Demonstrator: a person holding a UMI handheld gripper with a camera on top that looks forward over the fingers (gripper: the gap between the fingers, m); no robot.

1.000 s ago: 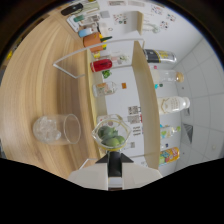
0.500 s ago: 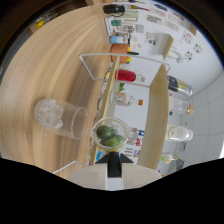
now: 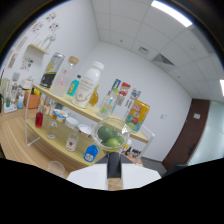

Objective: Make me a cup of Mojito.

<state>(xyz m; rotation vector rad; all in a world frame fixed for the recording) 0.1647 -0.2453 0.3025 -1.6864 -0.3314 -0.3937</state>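
1. We have a small clear cup [image 3: 112, 136] with green limes [image 3: 106, 134] inside it, and it sits up in the air just past the tip of the claw [image 3: 114, 172]
2. The claw's own fingers are hidden low down in the dark part, so we cannot tell how wide they are or if they press on the cup
3. We think the step now is to carry the limes over to the glass for the drink, so we should keep the cup flat and move slowly, or the limes may roll out
4. Just behind the cup is a wooden shelf [image 3: 75, 107] with two levels
5. On the top level stand a tall white bottle [image 3: 88, 85], a dark can [image 3: 51, 71] to its left, a small blue bottle [image 3: 74, 86] between them, and a bright can [image 3: 136, 115] far to the right
6. On the low level we see a little red bottle [image 3: 39, 119] and some small clear jars [image 3: 72, 141]; what is in the jars is too small to tell
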